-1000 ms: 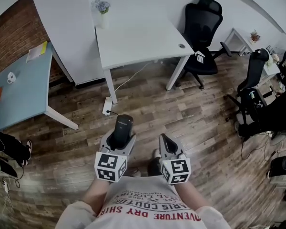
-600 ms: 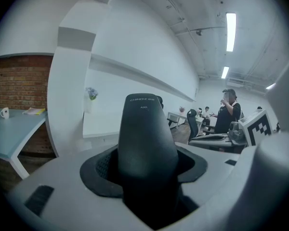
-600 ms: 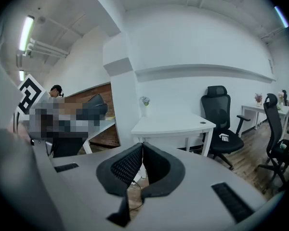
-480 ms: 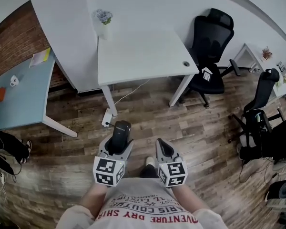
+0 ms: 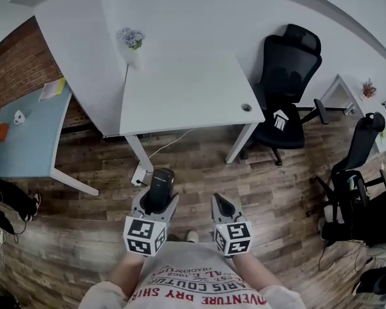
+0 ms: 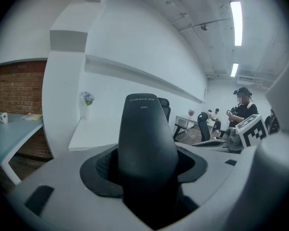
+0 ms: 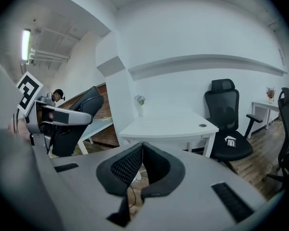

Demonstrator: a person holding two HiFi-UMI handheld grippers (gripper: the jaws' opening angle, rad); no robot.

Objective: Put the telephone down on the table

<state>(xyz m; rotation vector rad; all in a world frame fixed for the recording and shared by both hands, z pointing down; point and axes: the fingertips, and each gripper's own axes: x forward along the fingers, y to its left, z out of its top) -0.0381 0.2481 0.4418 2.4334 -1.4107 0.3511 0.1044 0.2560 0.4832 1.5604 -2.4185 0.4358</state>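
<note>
We're looking down on the left gripper (image 5: 160, 196), and it's got the telephone (image 5: 161, 184): a black handset wedged between the two jaws, which stand wide around its body and press on it from both sides. In the left gripper view the telephone (image 6: 147, 148) rises out of the dark pads (image 6: 103, 165) and fills the middle of the frame, its rounded end pointing away from the person and small pale lettering near its top. Over to the right gripper (image 5: 219, 202): nothing in it, and the right gripper view shows its jaws brought together, the ribbed pads (image 7: 126, 166) meeting at their tips with only a slim slot below. Both tools are held side by side just in front of the person's shirt (image 5: 199, 283), each with its marker cube facing up, left (image 5: 143, 235) and right (image 5: 233, 238). The handset is off the table, held over the wooden floor (image 5: 276, 179), with the white table (image 5: 186, 89) farther out and its top bare apart from a vase of flowers (image 5: 132, 40) at its far left corner. A power strip (image 5: 137, 176) lies on the floor by the table's near left leg, just left of the telephone. A black office chair (image 5: 289, 76) stands to the right of the table, and a pale blue table (image 5: 26, 140) sits at far left beside a brick wall (image 5: 13, 63).
</note>
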